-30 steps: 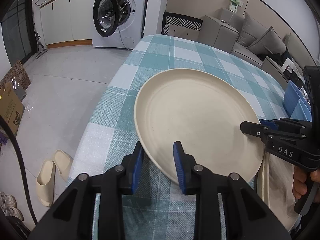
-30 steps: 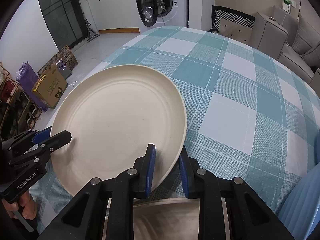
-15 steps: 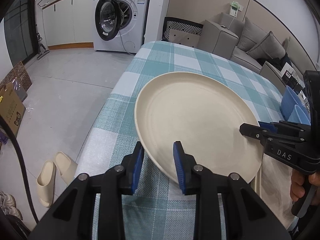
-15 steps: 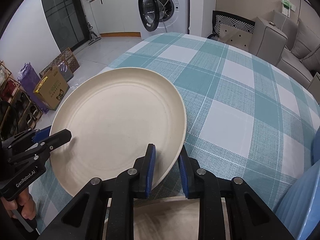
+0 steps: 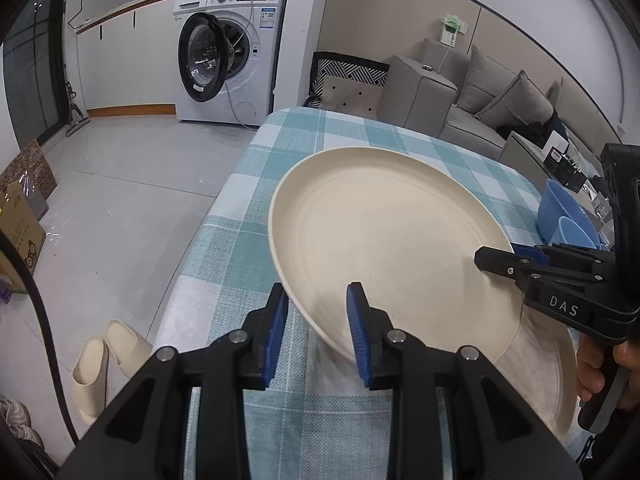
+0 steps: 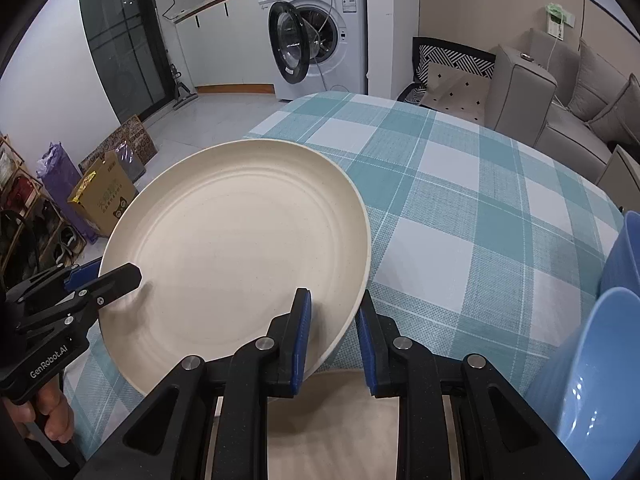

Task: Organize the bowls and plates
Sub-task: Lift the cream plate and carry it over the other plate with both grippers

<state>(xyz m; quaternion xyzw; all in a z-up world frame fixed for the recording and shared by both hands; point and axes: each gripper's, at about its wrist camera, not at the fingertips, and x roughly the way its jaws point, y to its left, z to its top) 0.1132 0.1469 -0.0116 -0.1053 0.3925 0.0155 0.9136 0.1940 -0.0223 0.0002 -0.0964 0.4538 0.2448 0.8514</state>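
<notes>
At centre frame, plate: a round cream plate [image 5: 384,240] is held clear of the table [image 5: 240,240], tilted, with a second cream plate [image 5: 552,368] seen beneath it at lower right.
Left gripper: the left gripper [image 5: 316,332] is clamped narrow on the plate's near rim.
Right gripper: the right gripper [image 6: 332,336] is closed on the opposite rim, at lower centre of its own view.
Progress: one plate is judged lifted off a stack; setting it down and sorting the bowls [image 6: 592,364] at right edge is judged left to do.
Materials: plate matte, speckled, with faint concentric ridges; bowls glossy blue; tablecloth woven teal-and-white check; pads [image 5: 356,332] ribbed blue.
</notes>
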